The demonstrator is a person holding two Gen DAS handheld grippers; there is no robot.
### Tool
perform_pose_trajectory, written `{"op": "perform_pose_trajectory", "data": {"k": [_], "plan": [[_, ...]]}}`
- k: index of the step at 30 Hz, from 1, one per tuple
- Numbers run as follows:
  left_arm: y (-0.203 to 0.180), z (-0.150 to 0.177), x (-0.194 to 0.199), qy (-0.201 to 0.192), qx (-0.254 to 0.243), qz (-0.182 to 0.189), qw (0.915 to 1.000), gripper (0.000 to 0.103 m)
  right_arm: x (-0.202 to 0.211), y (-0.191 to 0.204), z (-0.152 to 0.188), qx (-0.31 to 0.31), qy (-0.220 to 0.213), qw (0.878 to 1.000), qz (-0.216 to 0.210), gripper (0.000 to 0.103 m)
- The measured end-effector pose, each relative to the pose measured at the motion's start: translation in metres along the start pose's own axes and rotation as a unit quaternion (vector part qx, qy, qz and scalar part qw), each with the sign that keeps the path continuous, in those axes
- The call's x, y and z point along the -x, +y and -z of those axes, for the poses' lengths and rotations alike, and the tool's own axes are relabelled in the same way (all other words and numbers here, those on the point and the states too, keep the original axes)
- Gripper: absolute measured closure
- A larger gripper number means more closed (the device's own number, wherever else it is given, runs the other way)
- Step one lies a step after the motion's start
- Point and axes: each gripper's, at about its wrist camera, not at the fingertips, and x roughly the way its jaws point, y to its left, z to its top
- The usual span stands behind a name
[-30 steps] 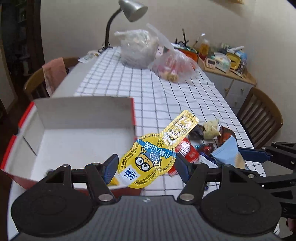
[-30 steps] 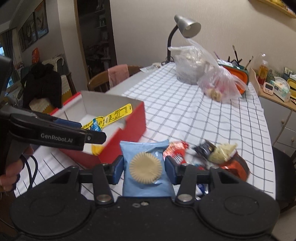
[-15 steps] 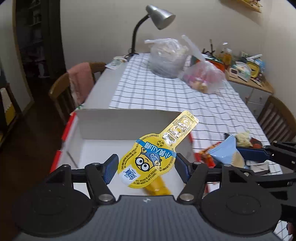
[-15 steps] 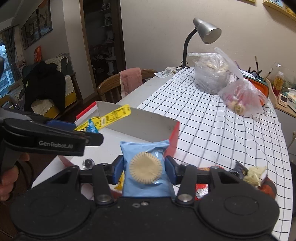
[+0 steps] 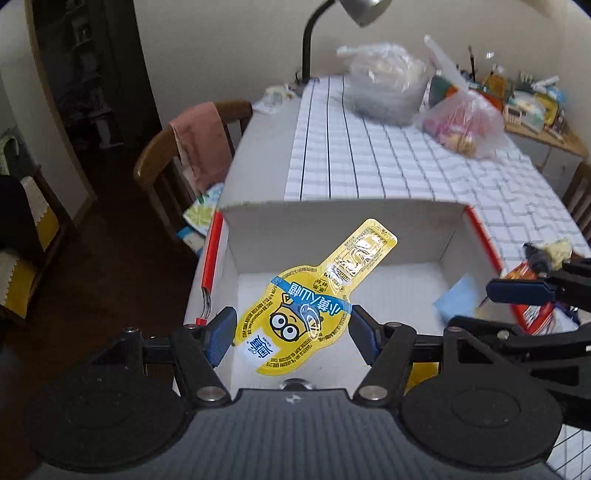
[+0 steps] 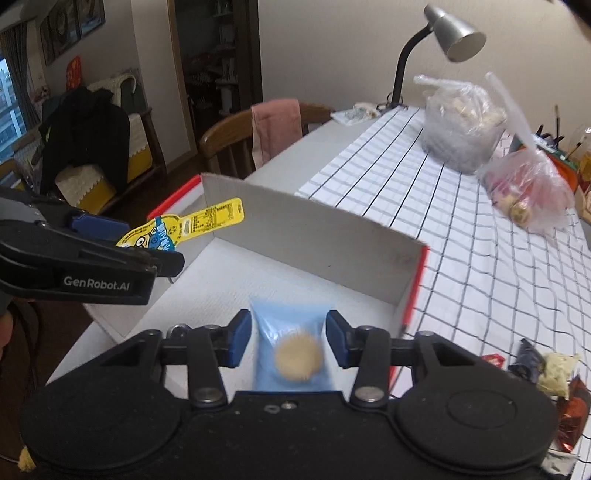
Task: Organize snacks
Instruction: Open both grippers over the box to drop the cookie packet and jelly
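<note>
— While I hold both tools over the box (image 5: 332, 218), what does the left side show you?

— My left gripper (image 5: 291, 328) is clamped on the yellow Minion pouch (image 5: 314, 302), its neck pointing up and away over the white box floor. Left of the table, a pink cloth (image 5: 199, 144) hangs on a wooden chair (image 5: 155, 166).

— And to the right?

— My right gripper (image 6: 289, 338) has its blue pads (image 6: 238, 338) parted, just clear of the blue cookie packet (image 6: 293, 347); the packet is blurred, so I cannot tell whether it is resting on the box floor. In the left view it sits inside the box by the red-edged right wall.

— Beyond the box?

— Loose snack wrappers (image 6: 550, 373) lie on the checked tablecloth (image 6: 461, 229), with two plastic bags (image 6: 465, 125) and a desk lamp (image 6: 454, 35) at the far end.
</note>
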Motion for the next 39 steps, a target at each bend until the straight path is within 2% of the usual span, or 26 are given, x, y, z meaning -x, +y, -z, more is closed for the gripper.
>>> {"op": "perform_pose_trajectory", "data": {"k": [7, 12, 21, 24, 31, 39], "plan": [[0.006, -0.002, -0.039, 0.046, -0.025, -0.008, 0.9986, 0.037, -0.038, 0.001, -0.003, -0.005, 0.040, 0.999, -0.007, 0.066], [0.000, -0.001, -0.059, 0.074, -0.051, -0.010, 0.9959, 0.037, -0.053, -0.003, 0.004, -0.010, 0.066, 0.998, -0.012, 0.064], [-0.020, 0.011, -0.078, 0.117, -0.111, -0.019, 0.9867, 0.036, -0.059, -0.005, 0.008, -0.011, 0.080, 0.997, -0.020, 0.060], [-0.022, 0.012, -0.079, 0.123, -0.119, -0.027, 0.9849, 0.036, -0.059, -0.003, 0.009, -0.008, 0.081, 0.996, -0.022, 0.059], [-0.020, 0.012, -0.074, 0.120, -0.111, -0.020, 0.9863, 0.036, -0.051, -0.003, 0.011, -0.012, 0.073, 0.997, -0.022, 0.055], [-0.016, 0.014, -0.055, 0.095, -0.092, -0.008, 0.9911, 0.036, -0.029, -0.003, 0.012, -0.022, 0.051, 0.998, -0.024, 0.050]]}}
